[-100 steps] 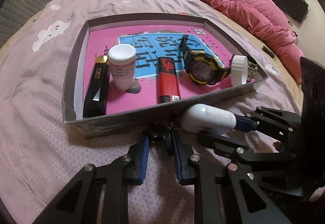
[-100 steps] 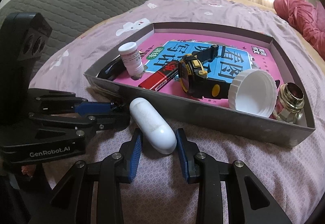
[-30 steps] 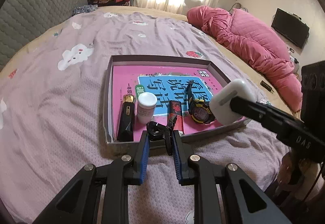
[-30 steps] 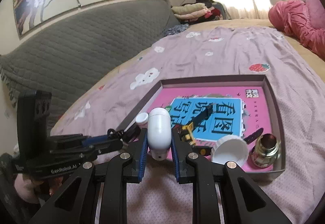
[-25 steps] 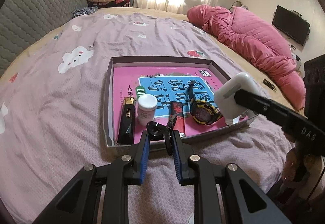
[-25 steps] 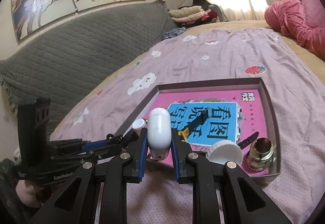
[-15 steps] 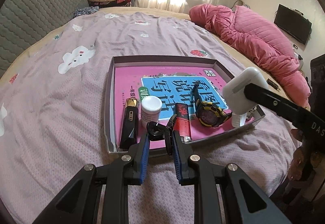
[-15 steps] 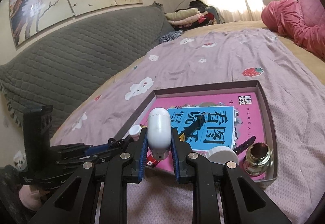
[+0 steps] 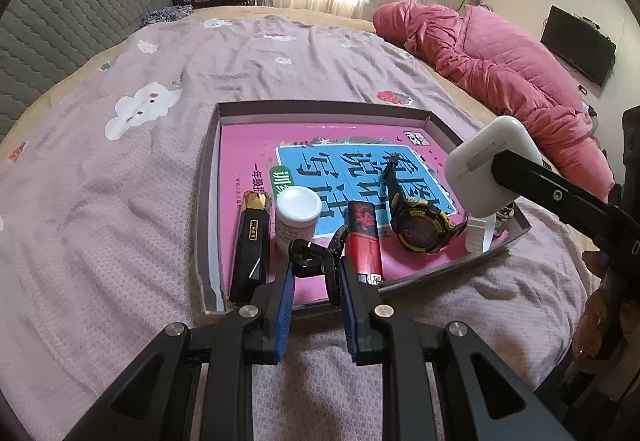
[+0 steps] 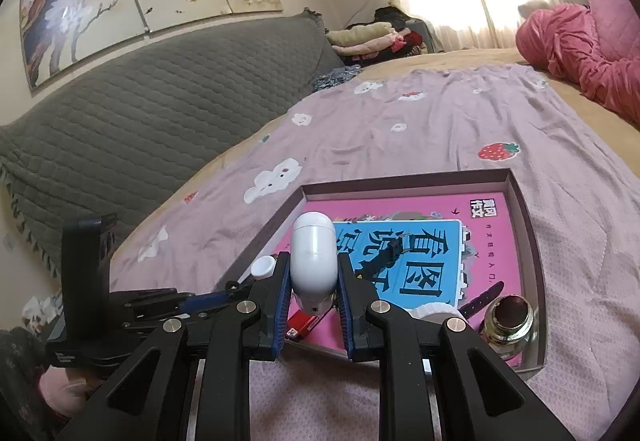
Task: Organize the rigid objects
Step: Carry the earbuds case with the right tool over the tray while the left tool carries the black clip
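While both loads hang above the near edge of the shallow grey cardboard tray with the pink printed book lining its floor (image 9: 208, 201), the step in hand looks like the carry-in: two things are being brought to the tray to join the row already laid there. The right hand-held gripper (image 10: 313, 291) is clenched on a smooth white pill-shaped plastic case (image 10: 313, 261), which stands nearly upright between the blue pads over the tray's near left corner as the right wrist view shows it. The left hand-held gripper (image 9: 316, 281) is clamped on a small black metal clip with a ring at its end (image 9: 308, 259), held just above the tray's near wall. Inside the tray, along that near wall, lie a black bar with a gold tip (image 9: 252, 241), a white-capped round plastic jar (image 9: 298, 219), a red lighter (image 9: 362, 237), a black and yellow wristwatch (image 9: 420, 229), a white ribbed screw cap (image 9: 478, 235) and, at the far right corner, a brass-coloured round jar (image 10: 510, 321). Bare pink floor remains behind that row. The next move probably calls for lowering the white case onto that bare floor, tipping it flat so it cannot roll, and only then loosening the pads; the clip can follow beside it.
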A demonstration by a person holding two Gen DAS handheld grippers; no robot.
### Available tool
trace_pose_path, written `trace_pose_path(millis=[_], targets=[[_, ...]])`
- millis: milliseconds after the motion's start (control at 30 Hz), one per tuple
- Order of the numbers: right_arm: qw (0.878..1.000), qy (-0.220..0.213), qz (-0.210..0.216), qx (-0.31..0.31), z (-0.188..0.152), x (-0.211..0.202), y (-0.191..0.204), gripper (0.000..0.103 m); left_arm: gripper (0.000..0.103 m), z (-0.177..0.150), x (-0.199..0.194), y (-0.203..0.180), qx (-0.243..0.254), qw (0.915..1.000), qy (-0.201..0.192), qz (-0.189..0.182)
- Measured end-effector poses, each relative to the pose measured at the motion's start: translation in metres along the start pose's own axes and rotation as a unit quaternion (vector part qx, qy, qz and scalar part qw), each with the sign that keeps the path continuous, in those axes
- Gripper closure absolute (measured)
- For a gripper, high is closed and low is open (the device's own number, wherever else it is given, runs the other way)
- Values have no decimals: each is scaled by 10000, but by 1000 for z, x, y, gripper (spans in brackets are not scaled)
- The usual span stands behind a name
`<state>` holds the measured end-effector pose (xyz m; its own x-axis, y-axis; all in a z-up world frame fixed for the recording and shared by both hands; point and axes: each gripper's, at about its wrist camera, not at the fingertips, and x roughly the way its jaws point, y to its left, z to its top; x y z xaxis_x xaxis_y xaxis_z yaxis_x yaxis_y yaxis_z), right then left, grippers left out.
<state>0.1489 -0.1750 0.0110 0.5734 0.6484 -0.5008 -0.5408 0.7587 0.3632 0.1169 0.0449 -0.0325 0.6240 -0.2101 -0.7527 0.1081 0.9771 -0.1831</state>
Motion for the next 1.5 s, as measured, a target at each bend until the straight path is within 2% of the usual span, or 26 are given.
trace_pose_path(millis=[267, 633, 1500], targets=[[9996, 228, 102, -154, -6, 15, 9, 81, 81, 2, 8, -1, 6, 10000, 80, 8], [9968, 640, -114, -472, -22, 38, 16, 81, 81, 6, 18, -1, -13, 9999, 158, -41], [9931, 922, -404, -598, -31, 58, 12, 81, 81, 14, 40, -2, 0, 9993, 341, -145]])
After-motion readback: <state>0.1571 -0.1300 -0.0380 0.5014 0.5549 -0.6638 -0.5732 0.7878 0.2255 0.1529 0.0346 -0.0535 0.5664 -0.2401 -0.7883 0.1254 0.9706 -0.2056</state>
